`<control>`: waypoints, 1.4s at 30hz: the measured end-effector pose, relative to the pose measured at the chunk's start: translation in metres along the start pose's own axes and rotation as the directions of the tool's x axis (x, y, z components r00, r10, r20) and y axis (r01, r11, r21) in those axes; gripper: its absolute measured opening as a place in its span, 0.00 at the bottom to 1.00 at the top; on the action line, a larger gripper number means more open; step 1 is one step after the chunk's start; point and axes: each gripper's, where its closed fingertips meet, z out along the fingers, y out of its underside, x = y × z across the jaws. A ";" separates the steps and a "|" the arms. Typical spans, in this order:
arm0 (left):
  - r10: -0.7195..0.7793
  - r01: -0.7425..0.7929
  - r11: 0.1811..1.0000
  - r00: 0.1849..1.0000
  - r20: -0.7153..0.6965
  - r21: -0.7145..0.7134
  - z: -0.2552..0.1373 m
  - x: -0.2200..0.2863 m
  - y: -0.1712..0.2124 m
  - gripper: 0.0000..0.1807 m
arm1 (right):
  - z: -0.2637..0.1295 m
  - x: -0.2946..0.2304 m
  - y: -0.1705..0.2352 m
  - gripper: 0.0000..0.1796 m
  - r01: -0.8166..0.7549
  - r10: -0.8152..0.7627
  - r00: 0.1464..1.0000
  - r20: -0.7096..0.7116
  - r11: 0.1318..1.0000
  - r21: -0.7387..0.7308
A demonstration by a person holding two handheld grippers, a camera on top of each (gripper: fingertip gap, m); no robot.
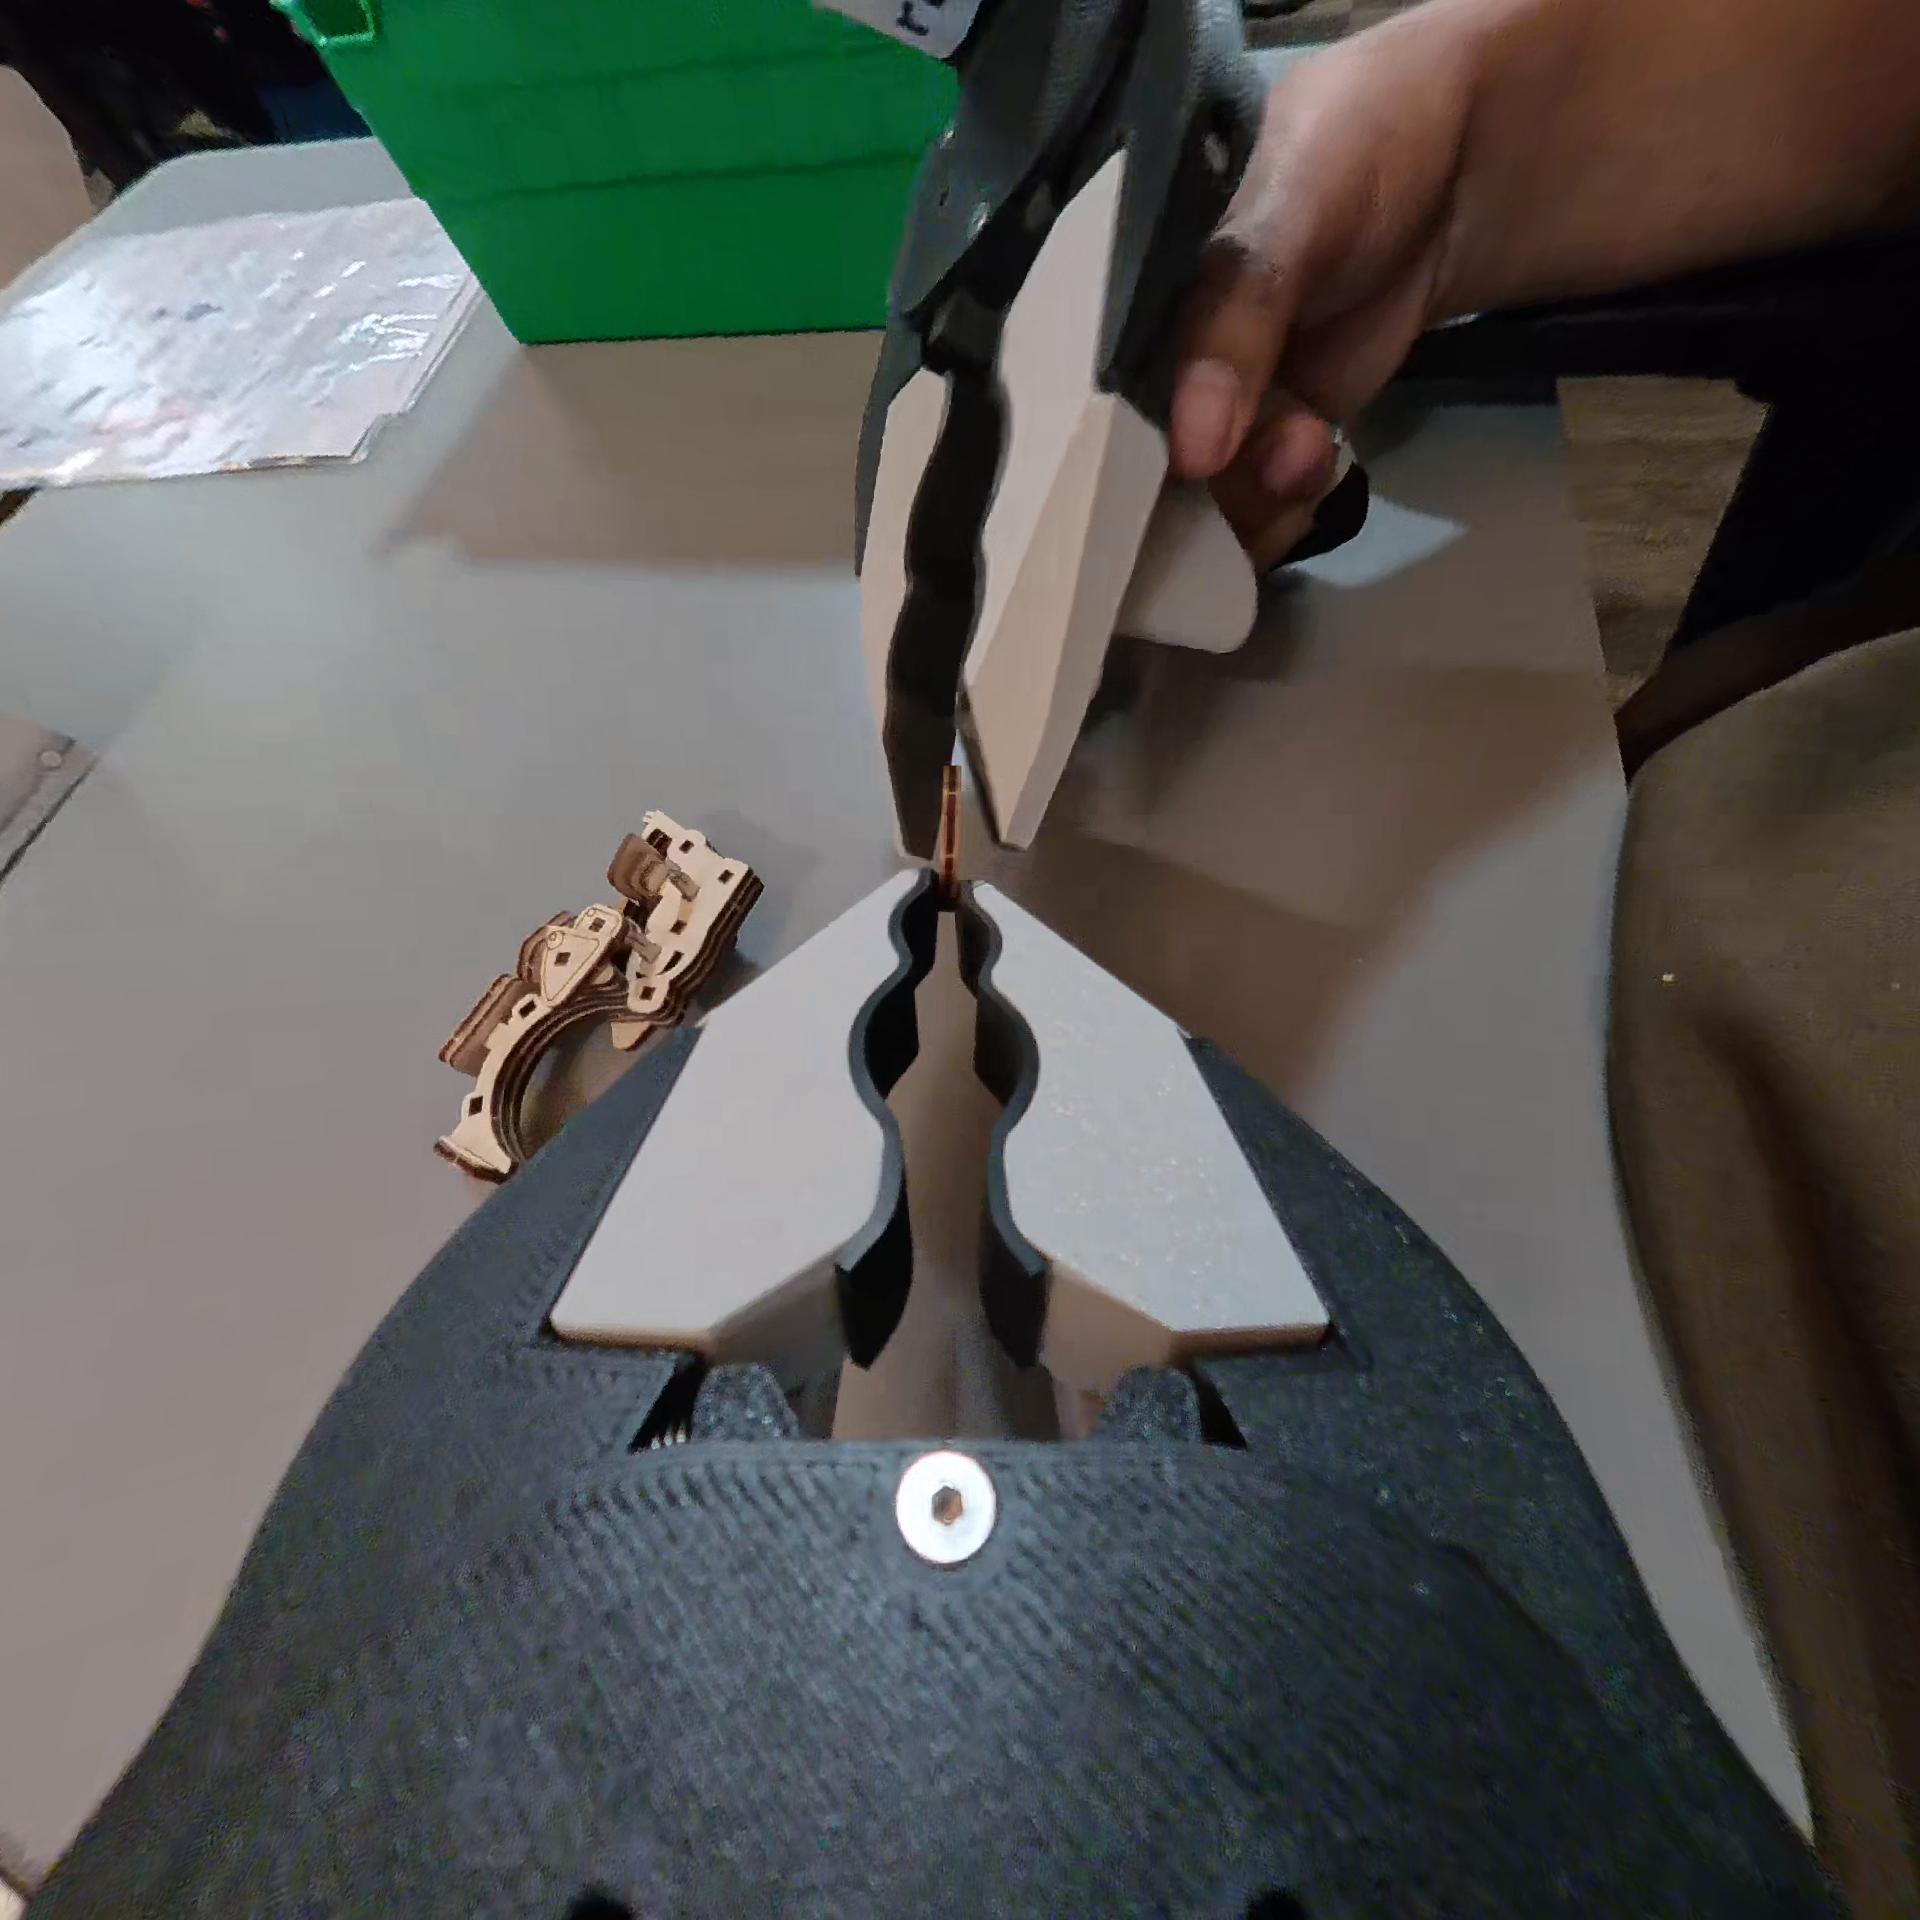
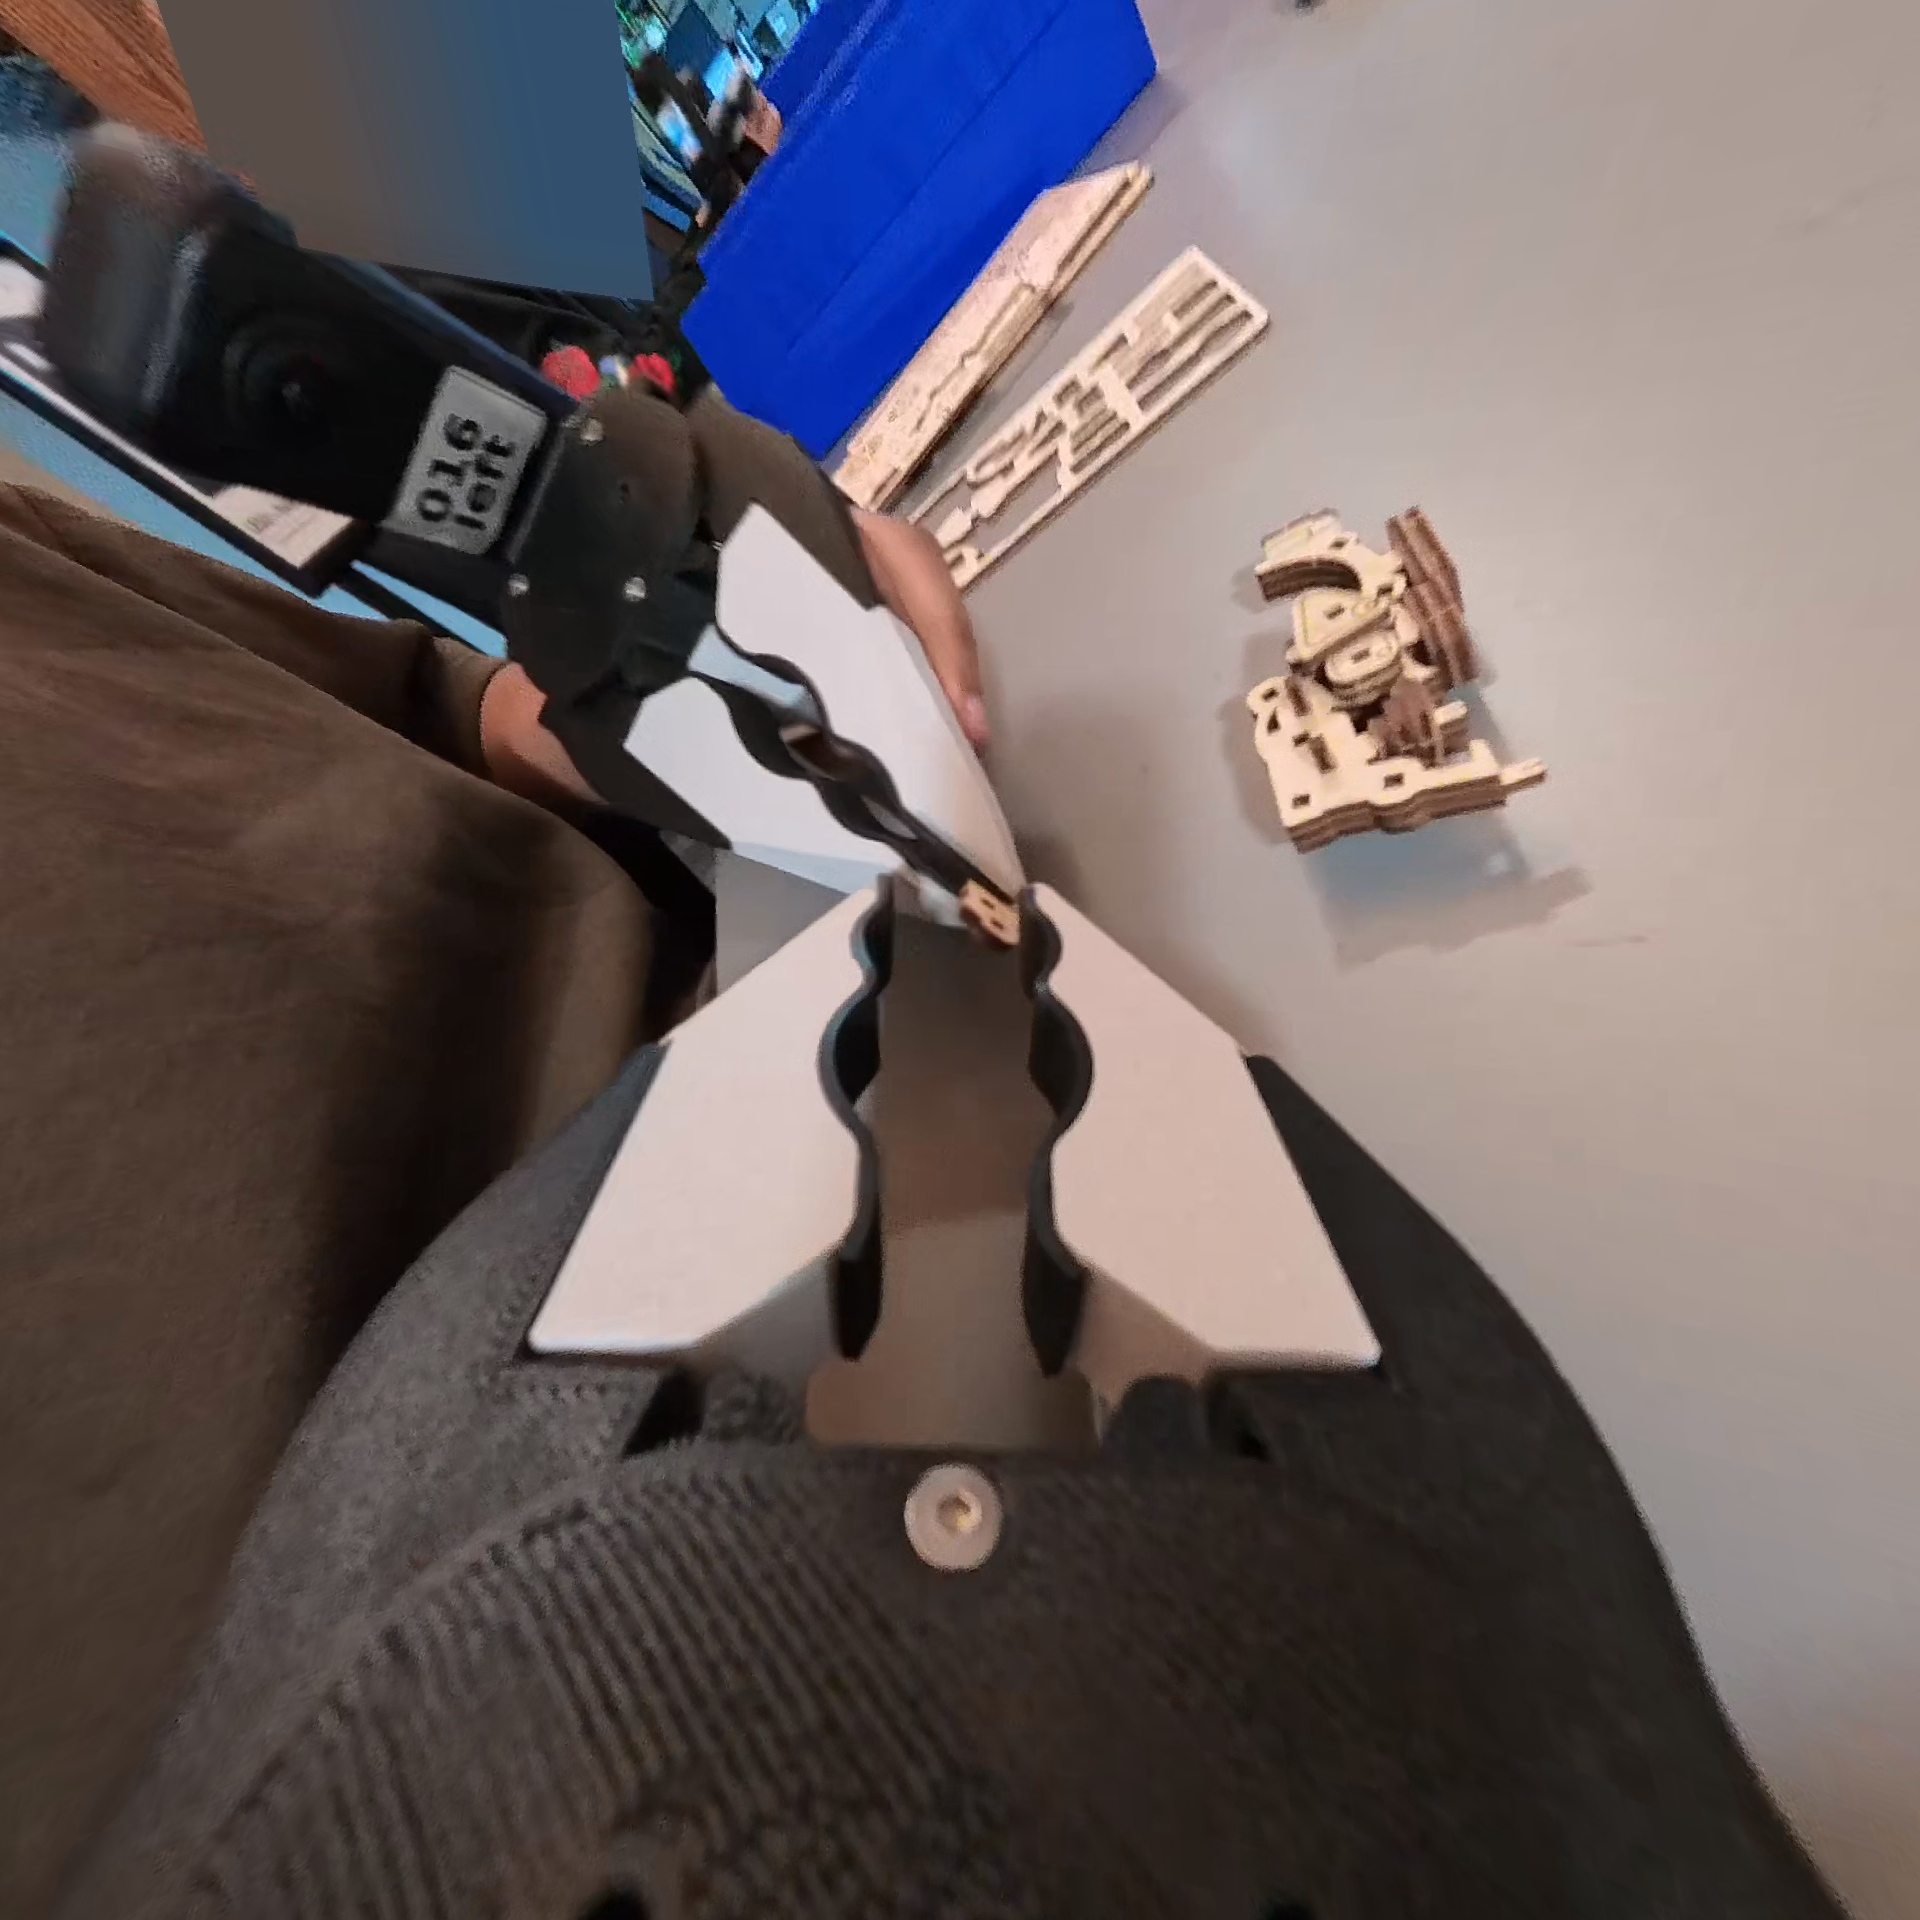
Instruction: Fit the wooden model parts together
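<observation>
Much of the small wooden piece (image 1: pixel 950 831) is hidden: in the left wrist view only its thin edge shows, standing upright between the tips of both tools, and its full outline cannot be made out. In the right wrist view the same small wooden piece (image 2: pixel 988 915) appears as a little notched tab, partly covered by dark pads. The right wrist view is soft with blur, and a flat patch covers its upper left.

The left gripper (image 1: pixel 948 900) reaches forward over the grey table (image 1: pixel 312 727), its jaws nearly together at the tips and pinching the piece's lower end. The right gripper (image 1: pixel 954 844) comes down steeply from above, held by a bare hand (image 1: pixel 1340 312) whose wrist is cut off at the frame edge; its tips sit on either side of the piece's upper part. In its own view the right gripper (image 2: pixel 961 920) is only partly closed, and the piece lies against its right-hand pad, so whether it truly grips cannot be told. There the left gripper (image 2: pixel 971 896) enters slanting from the upper left.

One assembled wooden model (image 1: pixel 597 987) lies on the table left of the tools, apart from them. Two flat sheets of wooden parts (image 2: pixel 1112 405) lie beside one blue bin (image 2: pixel 914 208). One green bin (image 1: pixel 644 166) and one shiny plastic sheet (image 1: pixel 218 343) sit at the far side.
</observation>
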 end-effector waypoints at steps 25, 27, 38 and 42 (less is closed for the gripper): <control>-0.541 0.538 0.821 0.840 -0.037 0.192 -0.001 -0.035 -0.019 0.00 | -0.001 0.008 -0.040 0.19 0.248 -0.177 0.921 -0.346 0.953 0.174; -0.517 0.511 0.838 0.856 -0.024 0.191 0.000 -0.033 -0.020 0.00 | -0.001 0.006 -0.040 0.18 0.217 -0.148 0.938 -0.314 0.956 0.196; -0.661 0.695 0.695 0.719 -0.216 0.185 0.000 -0.027 -0.025 0.00 | -0.006 -0.005 -0.050 0.16 0.385 -0.310 0.898 -0.314 0.898 0.214; -0.774 0.883 0.439 0.466 -0.428 0.167 -0.010 -0.036 -0.032 0.00 | -0.016 -0.005 -0.055 0.16 0.587 -0.478 0.763 -0.435 0.794 0.156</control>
